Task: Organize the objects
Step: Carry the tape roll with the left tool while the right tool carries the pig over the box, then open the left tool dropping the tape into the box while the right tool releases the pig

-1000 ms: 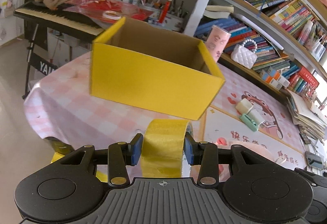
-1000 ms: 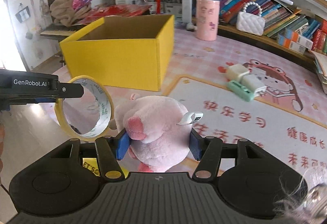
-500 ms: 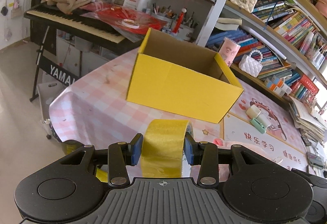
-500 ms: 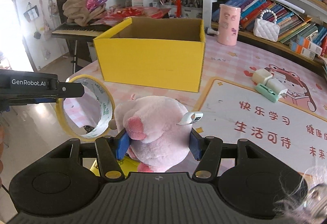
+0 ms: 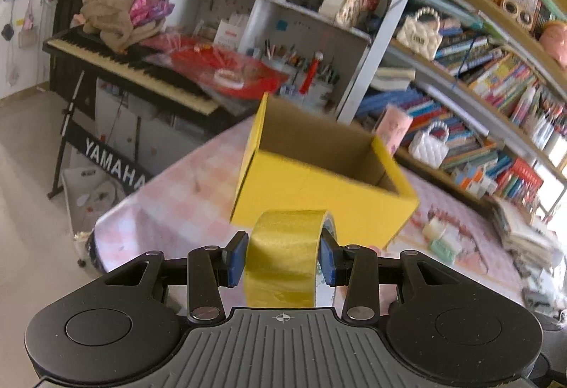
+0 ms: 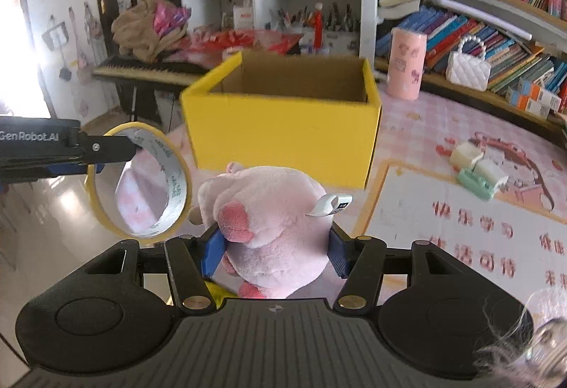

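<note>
Two loads are in the air at once, and both are bound, I judge, for the yellow cardboard box [image 6: 283, 125] standing open-topped on the surface [image 6: 425, 125], ahead of both claws. Largest first: that box looks empty in what I can see of it, its brown inside bare. My right claw [image 6: 276, 251] is clenched on a pink plush pig [image 6: 269, 225], blue pads sunk into its sides, held short of the box's near wall. My left claw [image 5: 283, 260] grips a roll of yellow tape [image 5: 287, 257] across its width, out past the surface's edge and over the floor.

What worries me: the two claws hang close together, and the tape roll sits just beside the plush in the right view, so bringing both in together could knock them into each other or into the box's near wall and shove the light carton along. The plush is soft and could squirm out of a shallow pinch; its white tag [image 6: 331, 204] juts out and might catch the rim. The tape, if let go early, drops to the floor.

The surface wears a pink checked cloth with a cartoon mat [image 6: 460, 228]; small pale blocks [image 6: 478, 168] lie on it well to the right, and a pink canister [image 6: 405, 63] stands behind. Bookshelves and a Yamaha keyboard [image 5: 134, 69] crowd the room.
</note>
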Motion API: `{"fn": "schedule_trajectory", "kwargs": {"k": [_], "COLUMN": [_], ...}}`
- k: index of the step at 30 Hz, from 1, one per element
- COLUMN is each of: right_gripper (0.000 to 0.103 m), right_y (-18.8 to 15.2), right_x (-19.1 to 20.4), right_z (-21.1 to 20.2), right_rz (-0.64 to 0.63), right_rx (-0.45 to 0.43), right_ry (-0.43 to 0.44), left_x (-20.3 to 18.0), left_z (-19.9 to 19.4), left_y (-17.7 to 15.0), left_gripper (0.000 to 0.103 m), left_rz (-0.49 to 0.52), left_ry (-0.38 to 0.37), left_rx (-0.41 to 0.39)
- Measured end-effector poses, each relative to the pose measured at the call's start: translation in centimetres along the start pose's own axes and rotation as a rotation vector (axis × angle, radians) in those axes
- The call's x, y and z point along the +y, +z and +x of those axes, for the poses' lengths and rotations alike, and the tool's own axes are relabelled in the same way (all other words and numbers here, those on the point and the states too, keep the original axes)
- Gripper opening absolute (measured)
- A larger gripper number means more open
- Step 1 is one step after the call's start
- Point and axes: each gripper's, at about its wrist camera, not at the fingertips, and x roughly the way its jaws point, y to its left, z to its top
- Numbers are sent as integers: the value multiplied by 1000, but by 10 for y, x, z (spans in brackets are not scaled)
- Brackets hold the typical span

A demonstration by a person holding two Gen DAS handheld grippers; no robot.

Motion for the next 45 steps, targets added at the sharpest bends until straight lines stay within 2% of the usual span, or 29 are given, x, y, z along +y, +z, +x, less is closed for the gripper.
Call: {"fn": "schedule_trajectory", "kwargs": {"k": [9,18,23,29,36,42,45], "right_gripper": [56,56,56,56,56,56,56], "right_y": [73,125,141,150,160,162,161], "right_x": [-30,-63,-77,-83,-77,-65,-62], "right_z": [16,70,106,145,187,221,234], "right_rz": [38,22,18,-21,-95,-156,-167], "right_rx": [-161,-185,-162,-106,-25,69,108], "right_ry": [-29,-39,-48,-25,14,27,22], "left_x": [-19,-43,-54,-64,-61,-63,-61], "left_z": [26,80,119,160,186,195,201], "left_y": [51,85,90,82,72,72,74], "left_gripper": [39,39,39,40,40,38,38], "left_rz": [-30,-11,13,75,86,172,181], "left_ry": [-12,42,107,189,232,255,262], "left_rx": [-118,-163,-145,-81,-7,-28,-23]}}
